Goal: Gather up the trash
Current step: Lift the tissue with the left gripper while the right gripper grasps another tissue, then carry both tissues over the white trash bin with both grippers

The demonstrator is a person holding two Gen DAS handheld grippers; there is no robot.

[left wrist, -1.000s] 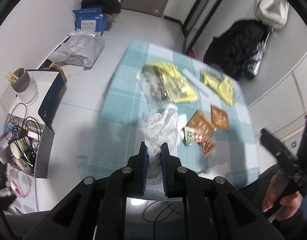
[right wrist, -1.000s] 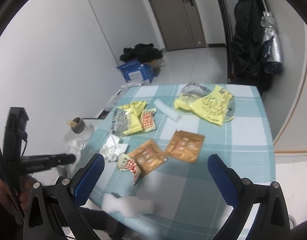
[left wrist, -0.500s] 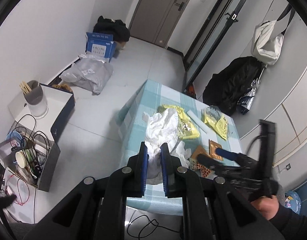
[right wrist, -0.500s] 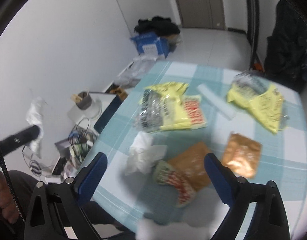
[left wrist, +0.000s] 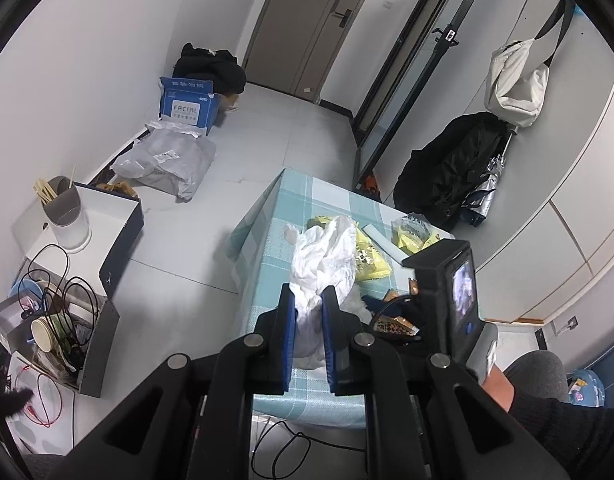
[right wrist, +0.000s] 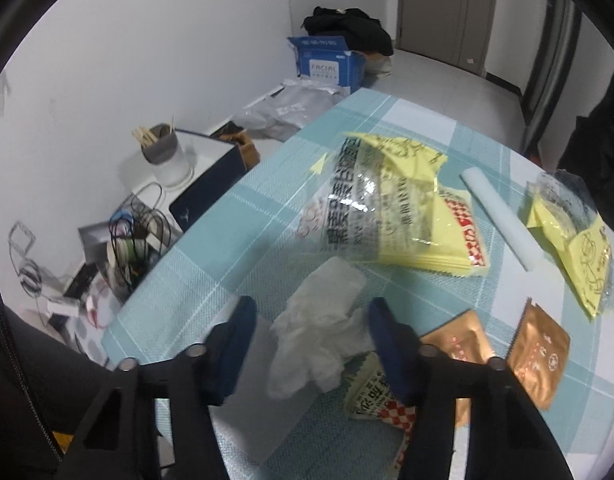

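Note:
My left gripper (left wrist: 307,300) is shut on a crumpled white tissue (left wrist: 325,256) and holds it up above the near left edge of the checked table (left wrist: 267,240). My right gripper (right wrist: 313,316) is open, with its fingers on either side of a second crumpled white tissue (right wrist: 319,332) that lies on the table (right wrist: 235,232). Around that tissue lie a clear-and-yellow wrapper (right wrist: 379,204), a red-checked packet (right wrist: 371,396), two brown sachets (right wrist: 537,348), a white paper roll (right wrist: 503,220) and another yellow wrapper (right wrist: 579,240).
On the floor left of the table stand an open dark box (left wrist: 115,216), a grey cup with sticks (left wrist: 63,208), a box with cables and cups (left wrist: 55,328), a grey bag (left wrist: 167,160) and a blue carton (left wrist: 187,104). Coats (left wrist: 455,164) hang at the right wall.
My left gripper has lifted its tissue up and back from the table. My right gripper has come down onto the table around the second tissue and its fingers have narrowed.

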